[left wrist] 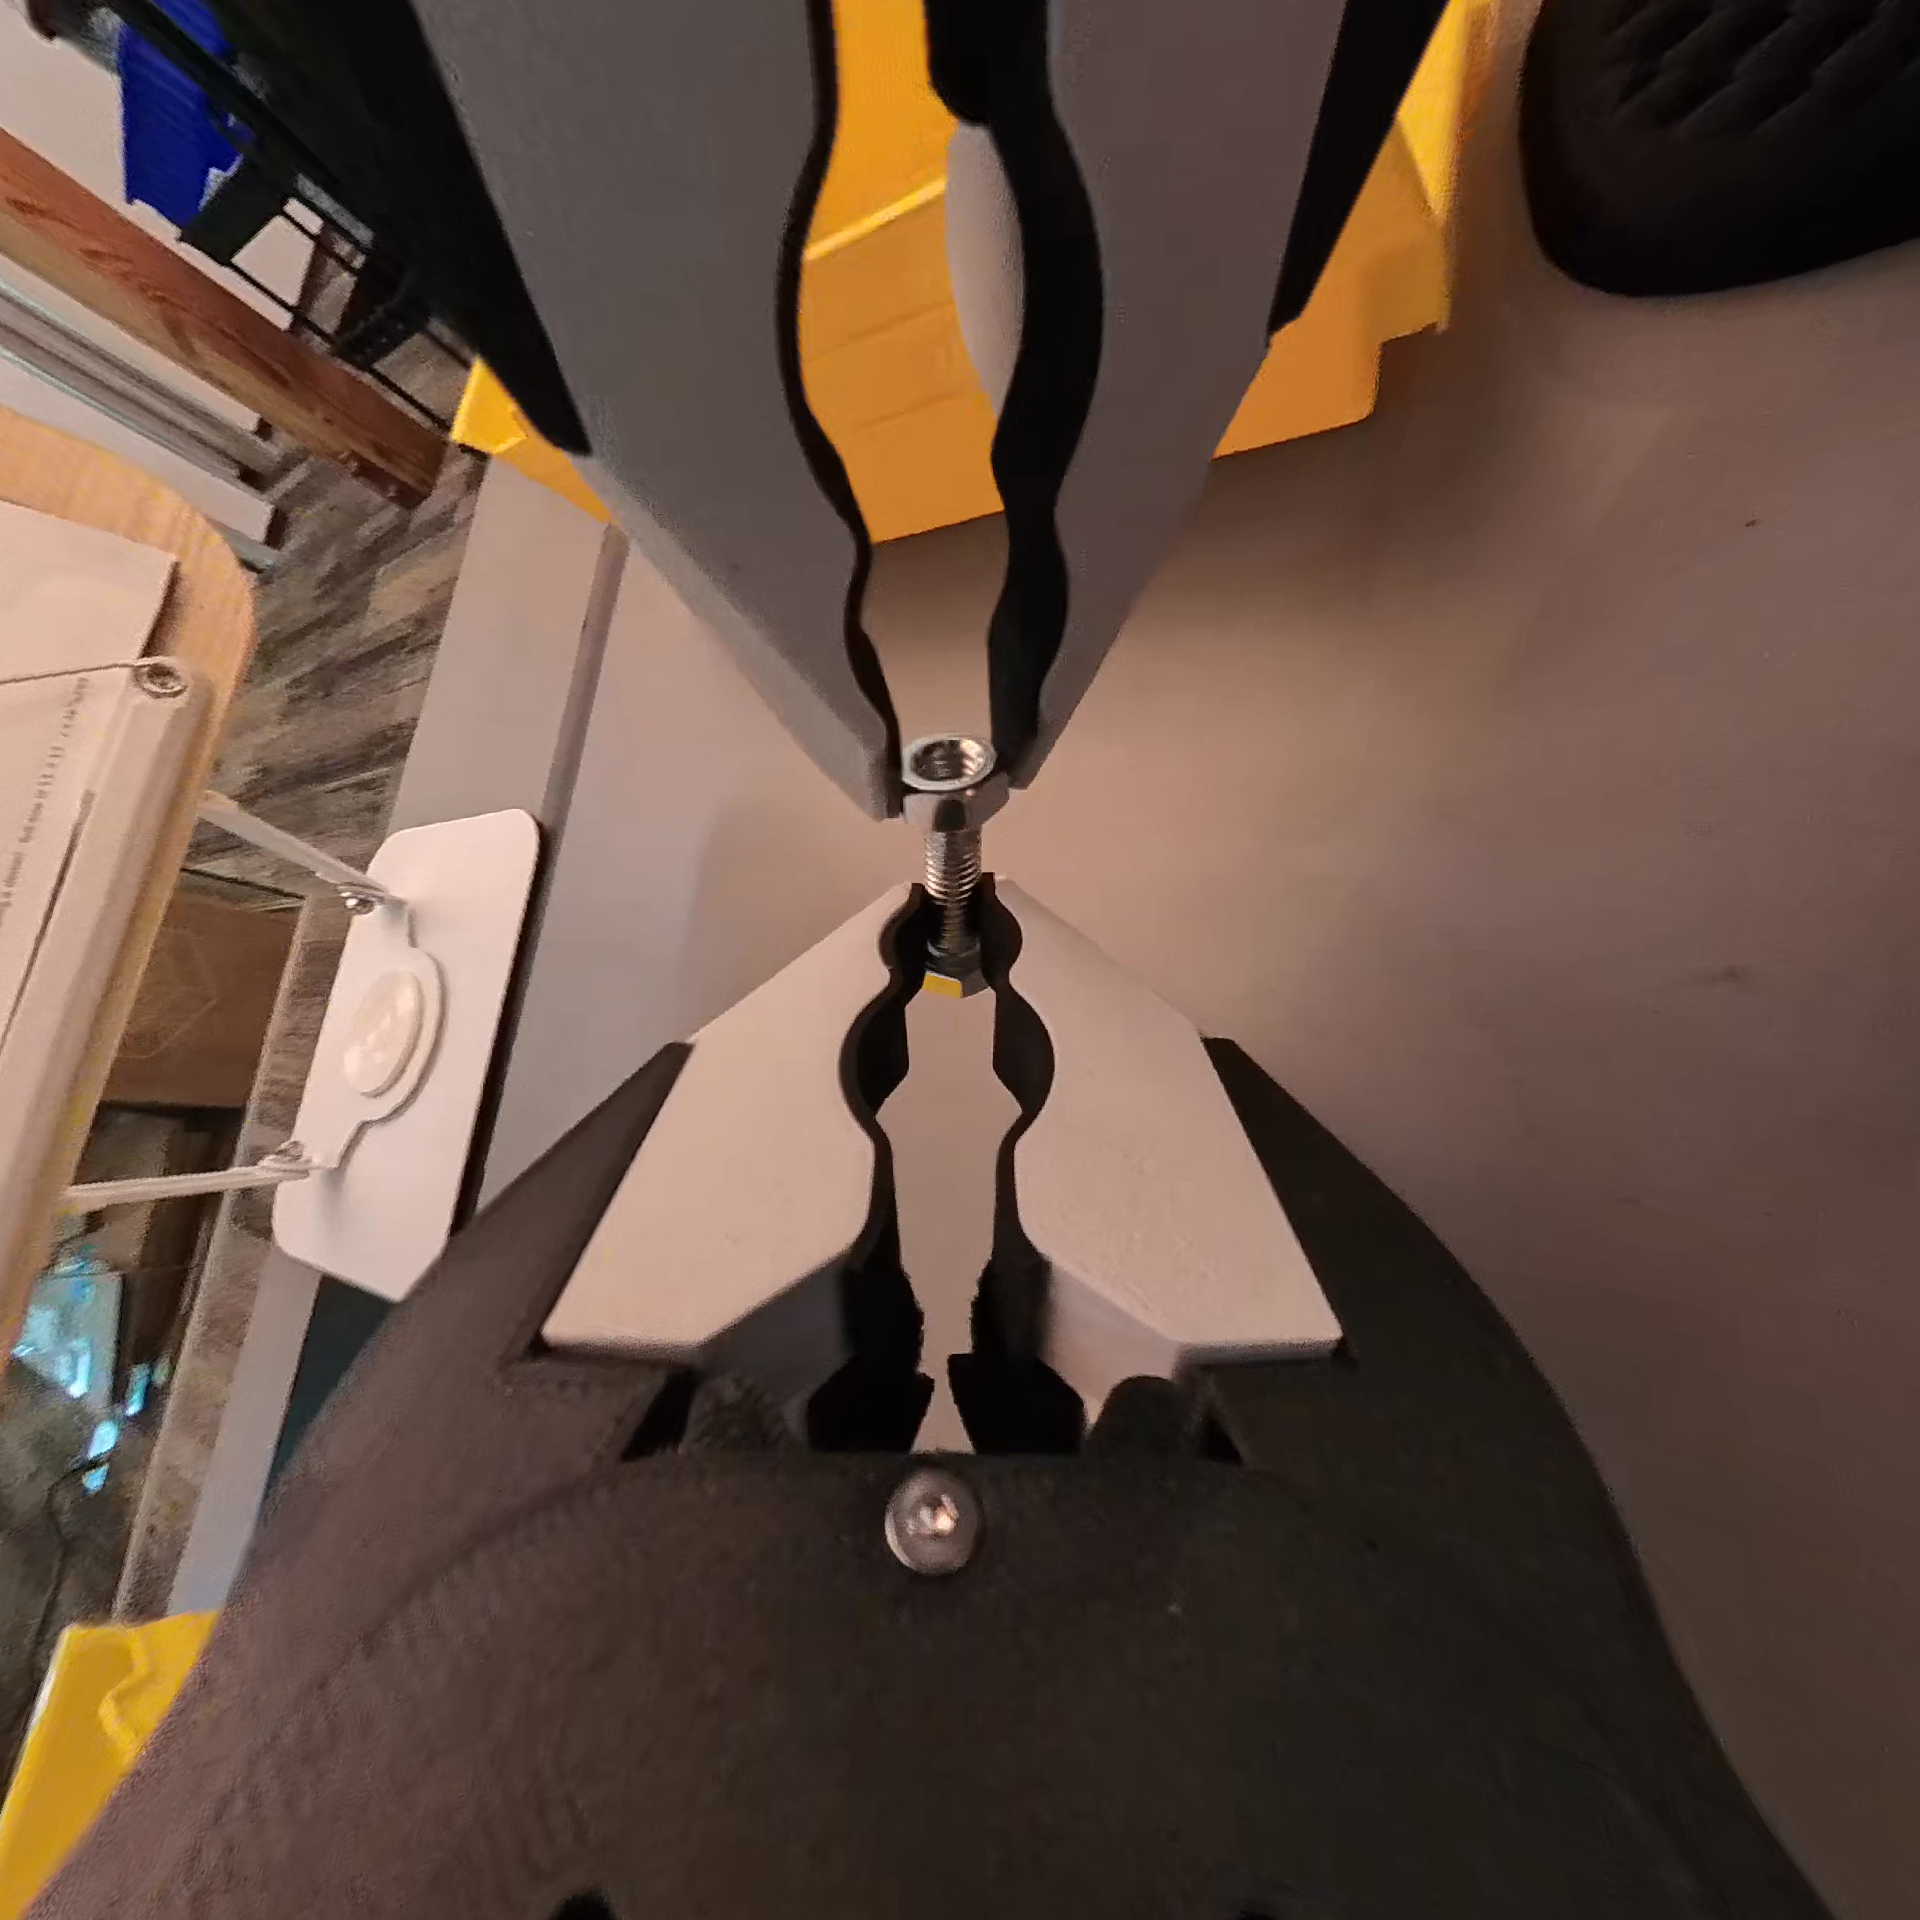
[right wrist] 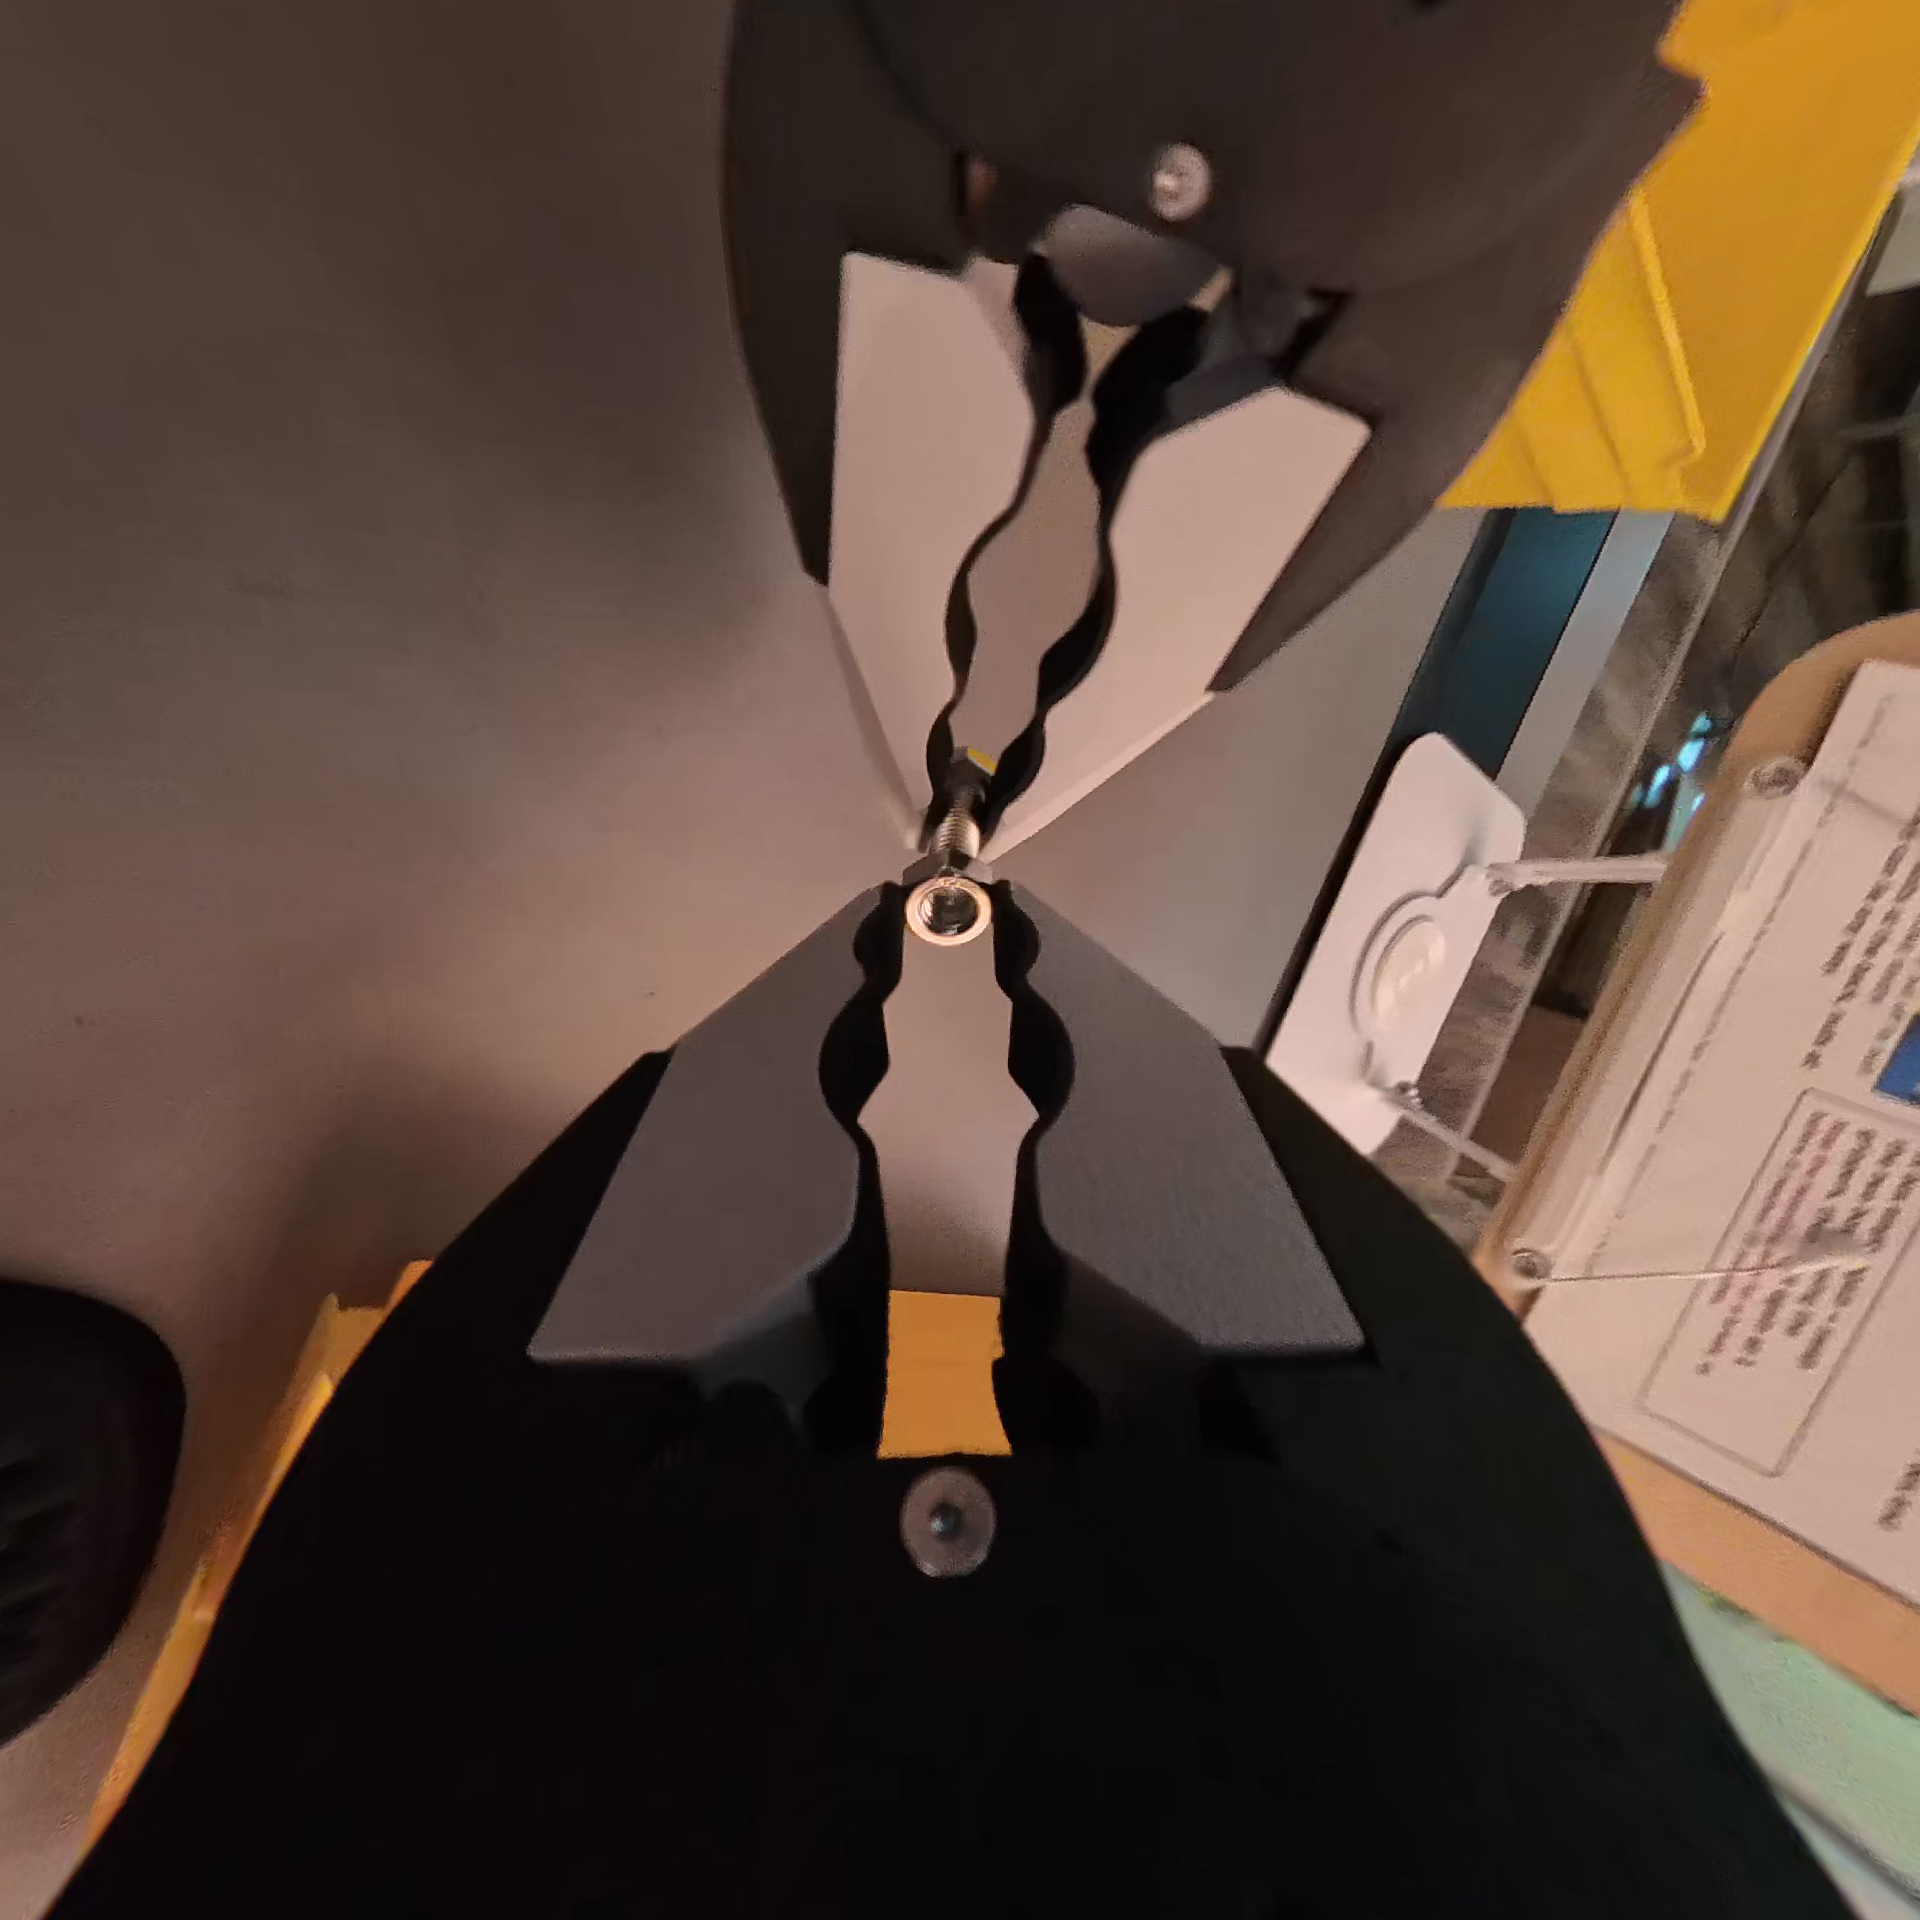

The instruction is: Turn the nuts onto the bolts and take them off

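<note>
In the left wrist view my left gripper (left wrist: 951, 920), with white fingers, is shut on the head end of a small steel bolt (left wrist: 948, 873). The threaded shaft points away from it. My right gripper (left wrist: 951, 784), with grey fingers, comes in from above, tip to tip, and is shut on a hex nut (left wrist: 954, 774) at the bolt's free end. In the right wrist view the right gripper (right wrist: 945, 906) holds the nut (right wrist: 945, 916), and the left gripper (right wrist: 961, 826) holds the bolt (right wrist: 951, 826) opposite. Both are held above a grey tabletop (left wrist: 1455, 831).
A yellow bin (left wrist: 904, 312) sits behind the right gripper and another yellow bin (left wrist: 94, 1704) at the lower left. A black padded object (left wrist: 1745, 135) lies at the top right. A white stand base (left wrist: 405, 1049) and a sign board (right wrist: 1787, 1091) stand past the table edge.
</note>
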